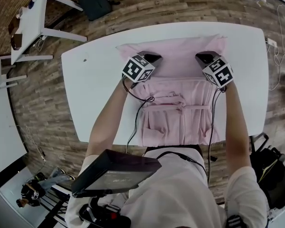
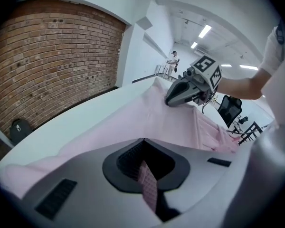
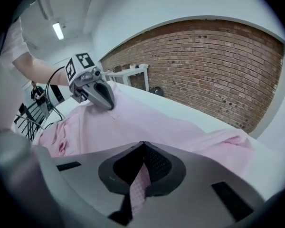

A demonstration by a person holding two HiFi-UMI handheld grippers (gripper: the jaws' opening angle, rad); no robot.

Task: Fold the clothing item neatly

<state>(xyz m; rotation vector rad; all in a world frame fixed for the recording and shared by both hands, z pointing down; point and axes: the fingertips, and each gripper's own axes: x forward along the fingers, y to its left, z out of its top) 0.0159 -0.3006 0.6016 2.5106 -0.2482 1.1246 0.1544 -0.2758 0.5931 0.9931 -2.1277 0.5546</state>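
Two handheld grippers meet a pink garment (image 1: pixel 180 113) spread on a white table (image 1: pixel 95 75) at the centre of the head view. The left gripper (image 1: pixel 153 58) and right gripper (image 1: pixel 203 57) rest on the cloth's upper half, side by side and apart, both angled down toward the top of the frame.

In the left gripper view, the jaws are clamped together on a pinched fold of the pink garment (image 2: pixel 148 186) at lower centre. The right gripper (image 2: pixel 180 93) sits on the cloth at upper right, and a brick wall (image 2: pixel 52 56) fills the left.

In the right gripper view, the jaws likewise pinch a fold of the pink garment (image 3: pixel 138 186) at lower centre. The left gripper (image 3: pixel 103 97) is at upper left, with the brick wall (image 3: pixel 218 65) across the upper right.
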